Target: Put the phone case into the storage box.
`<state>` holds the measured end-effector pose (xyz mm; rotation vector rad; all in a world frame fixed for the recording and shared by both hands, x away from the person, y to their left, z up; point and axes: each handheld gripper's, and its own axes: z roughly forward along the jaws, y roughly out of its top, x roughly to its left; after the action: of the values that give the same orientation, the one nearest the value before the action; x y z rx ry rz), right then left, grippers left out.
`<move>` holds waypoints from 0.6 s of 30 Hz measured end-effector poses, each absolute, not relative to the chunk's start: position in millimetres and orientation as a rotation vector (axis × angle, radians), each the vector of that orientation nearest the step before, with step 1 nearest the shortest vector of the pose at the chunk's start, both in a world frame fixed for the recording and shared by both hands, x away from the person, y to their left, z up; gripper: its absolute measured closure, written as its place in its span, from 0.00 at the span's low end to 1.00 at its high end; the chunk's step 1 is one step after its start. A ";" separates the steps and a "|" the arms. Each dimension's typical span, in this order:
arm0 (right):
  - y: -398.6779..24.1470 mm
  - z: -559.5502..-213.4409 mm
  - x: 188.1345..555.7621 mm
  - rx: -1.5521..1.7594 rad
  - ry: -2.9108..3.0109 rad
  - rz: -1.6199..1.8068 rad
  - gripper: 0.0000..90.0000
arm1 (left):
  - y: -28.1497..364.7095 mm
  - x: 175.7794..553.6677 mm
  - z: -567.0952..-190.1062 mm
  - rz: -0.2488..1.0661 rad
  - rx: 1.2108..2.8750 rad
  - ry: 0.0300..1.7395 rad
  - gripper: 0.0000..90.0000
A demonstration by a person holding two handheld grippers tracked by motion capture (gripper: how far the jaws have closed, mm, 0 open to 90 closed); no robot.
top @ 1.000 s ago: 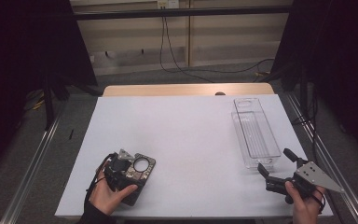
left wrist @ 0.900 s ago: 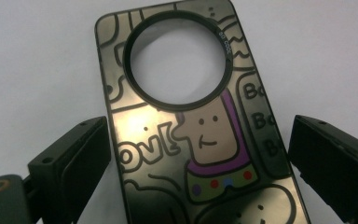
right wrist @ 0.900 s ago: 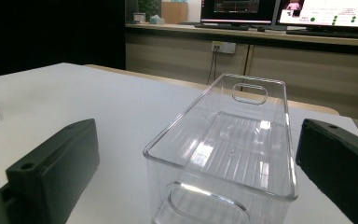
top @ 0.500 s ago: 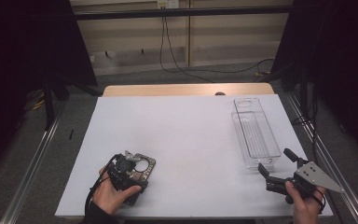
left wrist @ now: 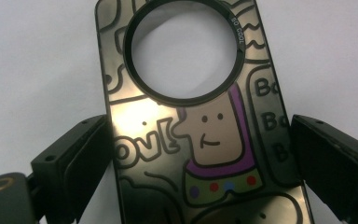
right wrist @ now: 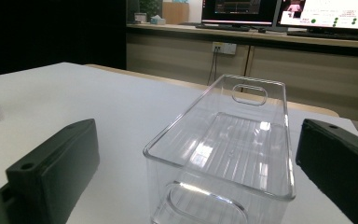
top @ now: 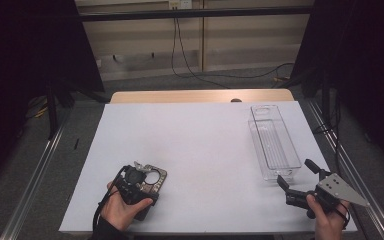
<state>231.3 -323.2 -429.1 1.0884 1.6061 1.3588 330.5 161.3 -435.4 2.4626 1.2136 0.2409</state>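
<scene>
Where white table (top: 200, 150) lies: one phone case (left wrist: 191, 135), one clear bin (top: 274, 141).

Bright white table (top: 200, 150) under overhead light, dark surrounds, glare on glossy phone case (left wrist: 200, 140), near jaws soft-focused

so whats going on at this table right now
A person works at a white table with a hand-held gripper in each hand. The left hand-held gripper straddles a dark cartoon-printed phone case lying near the front left; its jaws have just been closing, with the case between them. The right hand-held gripper is open, aimed at an empty clear plastic bin.
</scene>
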 end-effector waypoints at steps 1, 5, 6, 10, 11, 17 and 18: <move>-323.2 -429.0 231.0 1.087 1.609 1.360 0.00 | 160.9 330.3 -435.4 0.243 2.463 1.215 0.08; -323.8 -429.4 230.7 1.088 1.610 1.358 0.00 | 161.6 329.9 -434.1 0.249 2.477 1.209 0.09; -323.8 -429.5 230.8 1.091 1.608 1.356 0.00 | 161.7 330.0 -434.0 0.244 2.476 1.208 0.09; -322.6 -429.8 231.0 1.089 1.614 1.355 0.00 | 160.2 329.7 -432.4 0.242 2.485 1.185 0.14; -322.6 -429.8 231.0 1.089 1.615 1.353 0.00 | 160.7 329.9 -432.5 0.237 2.480 1.185 0.14; -323.3 -430.1 231.4 1.091 1.615 1.350 0.00 | 161.6 329.6 -431.5 0.231 2.478 1.173 0.14; -323.0 -430.0 231.4 1.092 1.614 1.351 0.00 | 162.4 330.0 -431.4 0.235 2.474 1.169 0.14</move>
<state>231.4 -323.0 -430.0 1.0921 1.6143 1.3511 330.0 162.4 -431.4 2.4744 1.1690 0.2354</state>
